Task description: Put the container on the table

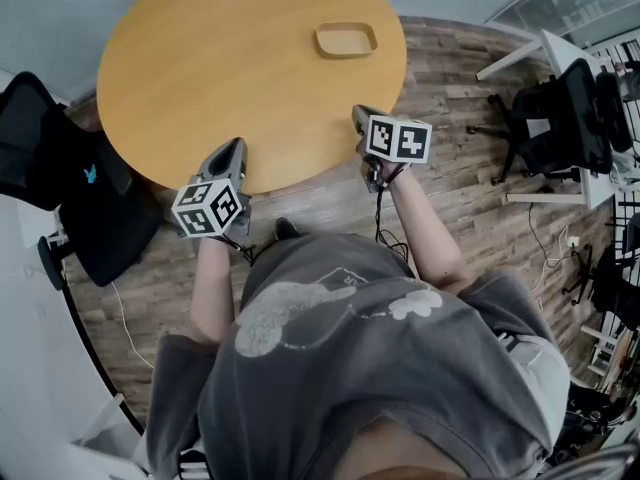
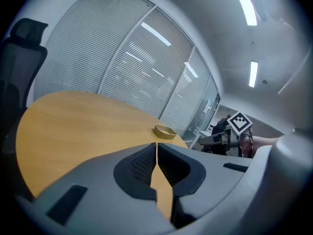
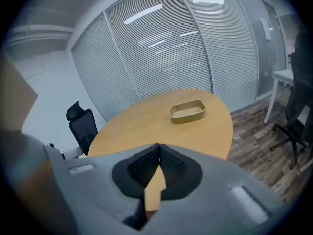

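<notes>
wood plank floor (image 1: pixel 450 78), black office chairs (image 1: pixel 570 118), slatted glass walls (image 3: pixel 161 48)

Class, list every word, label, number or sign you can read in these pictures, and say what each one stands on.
No words or numbers can be read.
Cube on the left gripper, cube on the right gripper: square black-and-white patterns, no letters.
Black chair: small blue mark, a shape, not lettering.
Grey shirt: pale graphic, no legible text.
Sheet on the glass wall: too small to read.

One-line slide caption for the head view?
Left gripper and right gripper, both shut and empty, by the round table; tan container rests on it.
</notes>
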{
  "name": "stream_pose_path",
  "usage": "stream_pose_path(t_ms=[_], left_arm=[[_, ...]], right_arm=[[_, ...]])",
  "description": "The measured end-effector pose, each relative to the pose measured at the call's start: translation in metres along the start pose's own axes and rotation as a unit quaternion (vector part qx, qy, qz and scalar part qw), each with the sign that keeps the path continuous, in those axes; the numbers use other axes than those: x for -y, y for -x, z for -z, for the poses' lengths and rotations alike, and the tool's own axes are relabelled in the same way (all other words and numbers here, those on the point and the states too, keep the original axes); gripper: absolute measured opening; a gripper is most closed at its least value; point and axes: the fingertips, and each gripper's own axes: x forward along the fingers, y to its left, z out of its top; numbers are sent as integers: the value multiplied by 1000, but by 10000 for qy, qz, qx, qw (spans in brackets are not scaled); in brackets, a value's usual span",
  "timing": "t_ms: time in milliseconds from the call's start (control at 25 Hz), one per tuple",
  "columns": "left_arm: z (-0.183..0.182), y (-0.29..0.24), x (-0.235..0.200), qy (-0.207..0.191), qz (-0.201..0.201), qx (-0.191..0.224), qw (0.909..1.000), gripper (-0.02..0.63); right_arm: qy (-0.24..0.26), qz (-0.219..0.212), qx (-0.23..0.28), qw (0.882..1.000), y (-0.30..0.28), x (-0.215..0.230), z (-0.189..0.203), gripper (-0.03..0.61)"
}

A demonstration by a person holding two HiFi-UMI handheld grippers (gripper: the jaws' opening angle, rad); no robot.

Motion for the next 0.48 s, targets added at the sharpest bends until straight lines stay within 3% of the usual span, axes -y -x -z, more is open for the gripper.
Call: stream_pose_path(t_ms=[480], left_arm=[[16,13,72,-179,-39,111,9998,9]], right_arm=[[19,-267,55,9996,57,19,23,-2]])
